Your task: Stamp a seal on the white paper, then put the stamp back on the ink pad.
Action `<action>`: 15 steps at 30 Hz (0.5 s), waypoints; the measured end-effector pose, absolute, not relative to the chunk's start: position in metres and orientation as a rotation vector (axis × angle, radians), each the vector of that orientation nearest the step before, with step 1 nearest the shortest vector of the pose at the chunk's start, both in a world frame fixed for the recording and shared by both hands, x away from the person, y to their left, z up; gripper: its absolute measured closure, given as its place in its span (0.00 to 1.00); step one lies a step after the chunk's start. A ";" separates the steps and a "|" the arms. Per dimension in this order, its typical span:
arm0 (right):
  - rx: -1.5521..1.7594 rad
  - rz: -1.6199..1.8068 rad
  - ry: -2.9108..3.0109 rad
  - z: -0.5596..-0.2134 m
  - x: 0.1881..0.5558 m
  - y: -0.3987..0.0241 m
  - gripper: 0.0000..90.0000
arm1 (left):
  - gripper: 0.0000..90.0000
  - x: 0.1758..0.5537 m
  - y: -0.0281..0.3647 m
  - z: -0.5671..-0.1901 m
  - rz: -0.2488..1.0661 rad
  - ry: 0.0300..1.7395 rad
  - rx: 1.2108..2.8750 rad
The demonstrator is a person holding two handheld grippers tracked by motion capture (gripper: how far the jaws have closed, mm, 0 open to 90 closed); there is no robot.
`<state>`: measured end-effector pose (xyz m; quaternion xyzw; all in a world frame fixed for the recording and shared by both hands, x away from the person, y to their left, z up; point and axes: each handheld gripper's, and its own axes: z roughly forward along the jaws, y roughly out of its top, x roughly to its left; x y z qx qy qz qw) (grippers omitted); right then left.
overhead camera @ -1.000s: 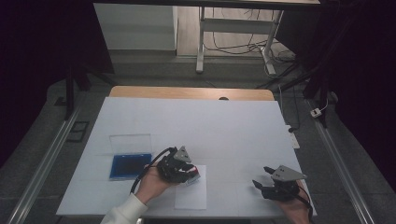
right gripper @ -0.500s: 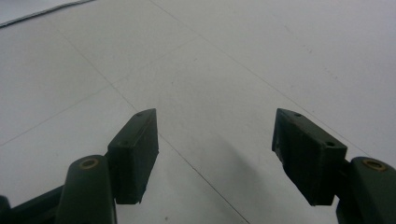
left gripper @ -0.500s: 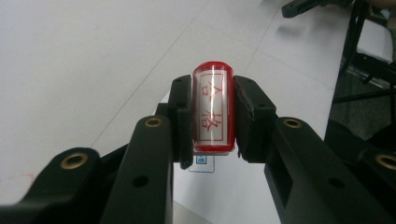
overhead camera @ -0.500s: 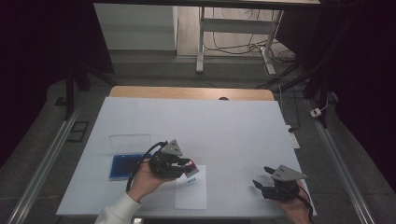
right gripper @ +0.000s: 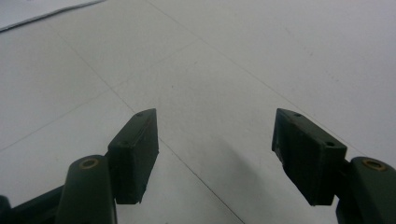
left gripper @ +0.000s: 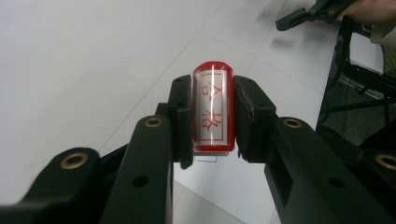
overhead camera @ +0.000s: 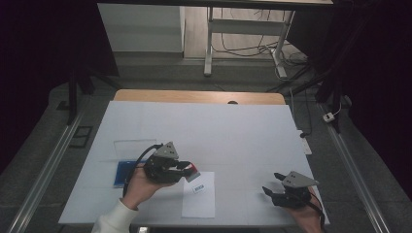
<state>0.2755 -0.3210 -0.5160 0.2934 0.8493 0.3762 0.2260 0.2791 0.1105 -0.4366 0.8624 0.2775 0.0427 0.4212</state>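
A red stamp (left gripper: 212, 109) with a white label and red characters is clamped between the jaws of my left gripper (left gripper: 212, 119). In the high view the left gripper (overhead camera: 187, 170) holds the red stamp (overhead camera: 193, 168) just above the upper left corner of a white paper sheet (overhead camera: 200, 201), which bears a small printed label (overhead camera: 198, 188). A blue ink pad (overhead camera: 125, 174) lies to the left of that hand. My right gripper (overhead camera: 273, 187) rests near the front right of the table, and its jaws stand wide apart with nothing between them (right gripper: 215, 140).
A clear lid (overhead camera: 131, 146) lies behind the ink pad. A white mat (overhead camera: 218, 126) covers the table, and a wooden strip (overhead camera: 194, 96) shows at the back edge. The other hand's gripper (left gripper: 303, 14) appears at the top right of the left gripper view.
My left gripper has moved a little to the left and back with the stamp, off the paper's top. The right gripper has stayed put.
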 end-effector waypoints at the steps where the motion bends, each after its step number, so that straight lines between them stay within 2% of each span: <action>1: 0.807 1.033 2.341 -0.516 0.275 -0.321 0.35 | 0.77 0.279 0.114 -0.436 0.111 0.699 2.159; 15: 0.792 1.072 2.340 -0.513 0.279 -0.318 0.35 | 0.77 0.275 0.146 -0.430 0.157 0.785 2.102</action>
